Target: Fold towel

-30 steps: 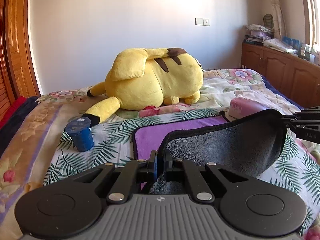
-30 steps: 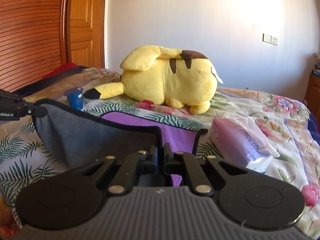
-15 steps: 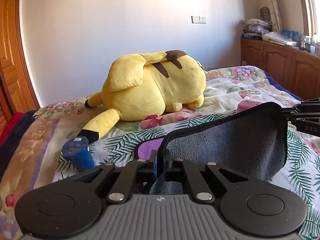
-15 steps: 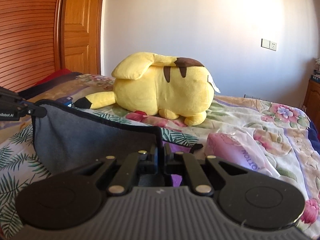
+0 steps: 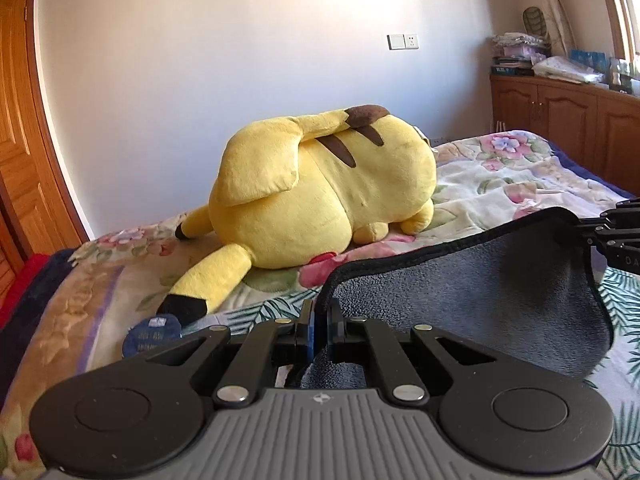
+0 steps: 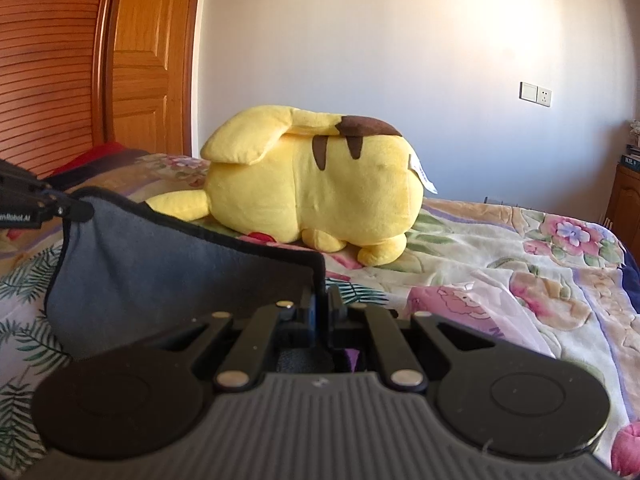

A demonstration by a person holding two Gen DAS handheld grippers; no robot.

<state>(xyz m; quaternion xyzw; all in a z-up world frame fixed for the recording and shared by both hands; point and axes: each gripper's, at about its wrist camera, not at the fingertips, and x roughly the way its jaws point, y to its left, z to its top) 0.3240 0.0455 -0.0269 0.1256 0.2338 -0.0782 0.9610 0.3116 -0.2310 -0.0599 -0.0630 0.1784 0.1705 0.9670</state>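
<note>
A grey towel [image 5: 472, 292] with a dark hem and a purple other side hangs stretched between my two grippers above the flowered bed. My left gripper [image 5: 320, 312] is shut on its left corner. My right gripper [image 6: 322, 300] is shut on its right corner; the towel [image 6: 160, 272] spreads to the left in that view. The right gripper also shows at the right edge of the left wrist view [image 5: 592, 228], and the left gripper at the left edge of the right wrist view [image 6: 76, 208]. The towel's lower part is hidden behind the gripper bodies.
A big yellow plush toy [image 5: 320, 204] lies on the bed [image 5: 500, 184] beyond the towel. A blue cup [image 5: 152, 338] stands at the left. A pink tissue pack [image 6: 480, 304] lies at the right. Wooden wardrobe doors [image 6: 80, 80] left, cabinets [image 5: 568, 120] right.
Both grippers have lifted the towel's held edge and carried it forward toward the plush toy. The purple side on the bed has dropped out of view. The grips are unchanged.
</note>
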